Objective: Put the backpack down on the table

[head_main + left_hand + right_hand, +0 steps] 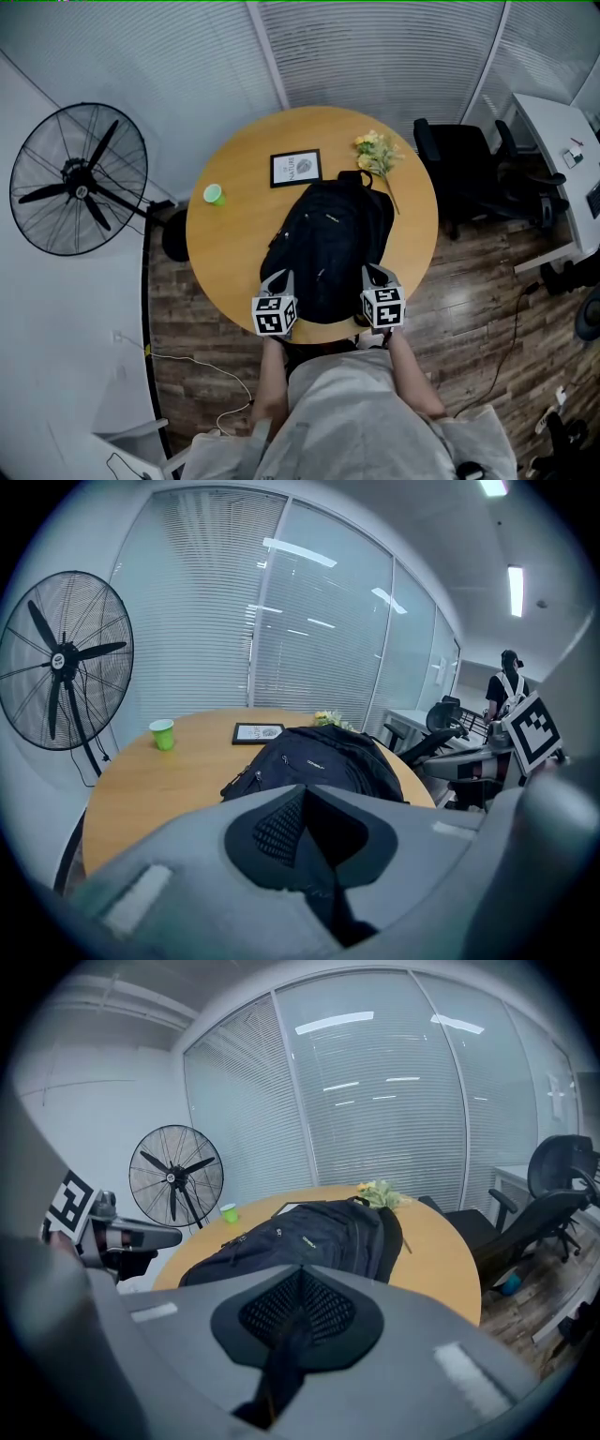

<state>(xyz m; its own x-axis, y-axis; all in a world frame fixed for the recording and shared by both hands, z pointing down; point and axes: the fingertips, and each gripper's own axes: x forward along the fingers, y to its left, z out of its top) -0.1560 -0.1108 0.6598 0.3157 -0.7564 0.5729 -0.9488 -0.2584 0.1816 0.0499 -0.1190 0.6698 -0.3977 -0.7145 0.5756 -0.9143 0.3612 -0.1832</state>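
Note:
A black backpack lies flat on the round wooden table, its top handle toward the far side. My left gripper sits at the pack's near left corner and my right gripper at its near right corner, both at the table's front edge. In the left gripper view the jaws are shut with nothing showing between them, and the backpack lies just beyond. The right gripper is likewise shut and empty, with the backpack ahead of it.
A green cup, a framed picture and yellow flowers lie on the table's far half. A standing fan is at the left, a black office chair and a white desk at the right. A person stands far off.

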